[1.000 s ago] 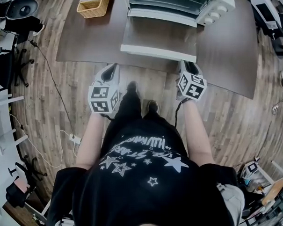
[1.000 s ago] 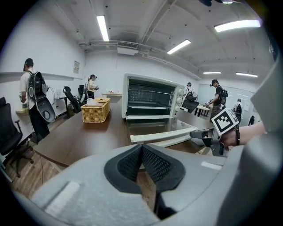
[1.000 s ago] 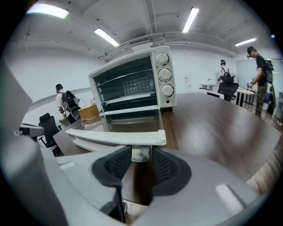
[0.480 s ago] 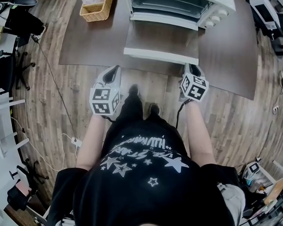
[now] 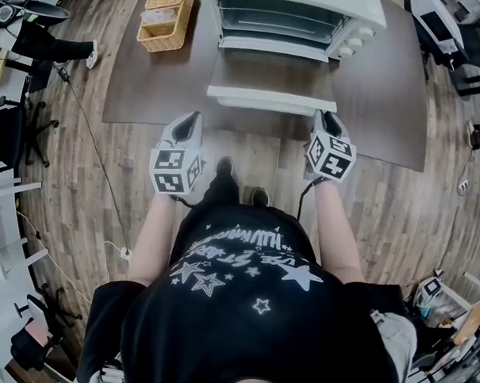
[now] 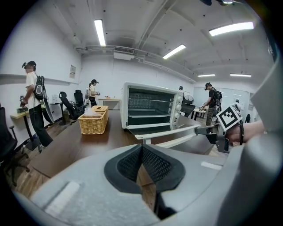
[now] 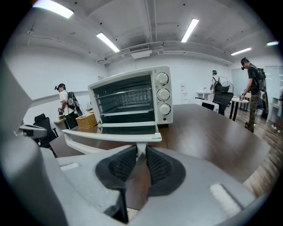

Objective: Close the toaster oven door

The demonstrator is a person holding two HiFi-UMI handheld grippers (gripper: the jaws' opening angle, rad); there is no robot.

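Note:
A white toaster oven (image 5: 296, 10) stands on the brown table (image 5: 379, 101) with its glass door (image 5: 271, 74) folded down flat toward me. The door's white handle bar (image 5: 268, 100) runs along the front edge. My right gripper (image 5: 326, 121) is at the bar's right end. In the right gripper view the handle's white post (image 7: 140, 149) sits pinched between that gripper's (image 7: 140, 152) pads. My left gripper (image 5: 191, 124) hovers at the table's front edge, left of the door, touching nothing. In the left gripper view its (image 6: 141, 148) pads meet at the tips with nothing between them.
A wicker basket (image 5: 165, 11) stands on the table left of the oven. The oven's knobs (image 7: 163, 93) are on its right side. Office chairs (image 5: 34, 13) and cables lie on the wooden floor at left. People stand far off in both gripper views.
Both grippers have edged forward toward the table. The right one has come up to the right end of the door handle.

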